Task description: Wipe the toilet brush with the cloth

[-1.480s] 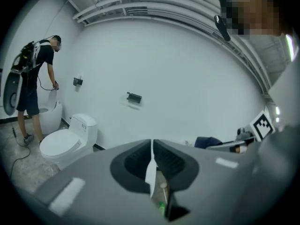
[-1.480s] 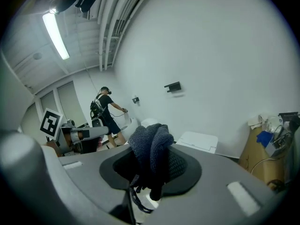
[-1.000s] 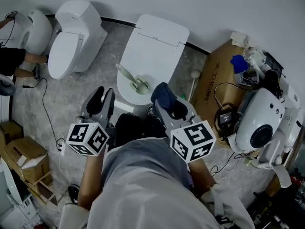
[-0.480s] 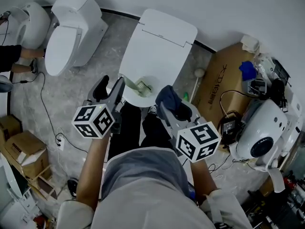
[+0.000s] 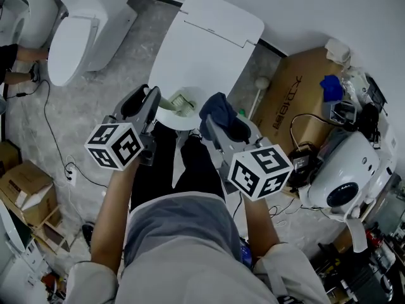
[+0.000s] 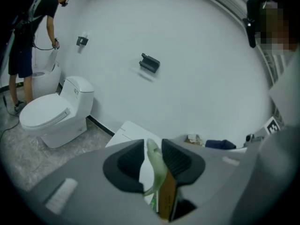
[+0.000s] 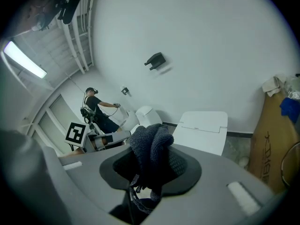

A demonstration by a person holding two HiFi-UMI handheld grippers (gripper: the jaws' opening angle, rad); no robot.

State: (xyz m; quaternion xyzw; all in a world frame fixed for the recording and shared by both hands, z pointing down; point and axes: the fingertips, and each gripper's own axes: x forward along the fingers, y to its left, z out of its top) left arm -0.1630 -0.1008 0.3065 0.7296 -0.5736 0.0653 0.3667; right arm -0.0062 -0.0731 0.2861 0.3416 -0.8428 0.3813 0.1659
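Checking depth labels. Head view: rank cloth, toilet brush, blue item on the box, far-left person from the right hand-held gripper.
1. cloth, in the right hand-held gripper
2. toilet brush, just left, in the left hand-held gripper
3. blue item, right, on the cardboard box
4. person, far left

Grey marbled floor (image 5: 88, 94), white toilet (image 5: 209, 43), second toilet (image 5: 82, 24), cardboard boxes (image 5: 25, 185)
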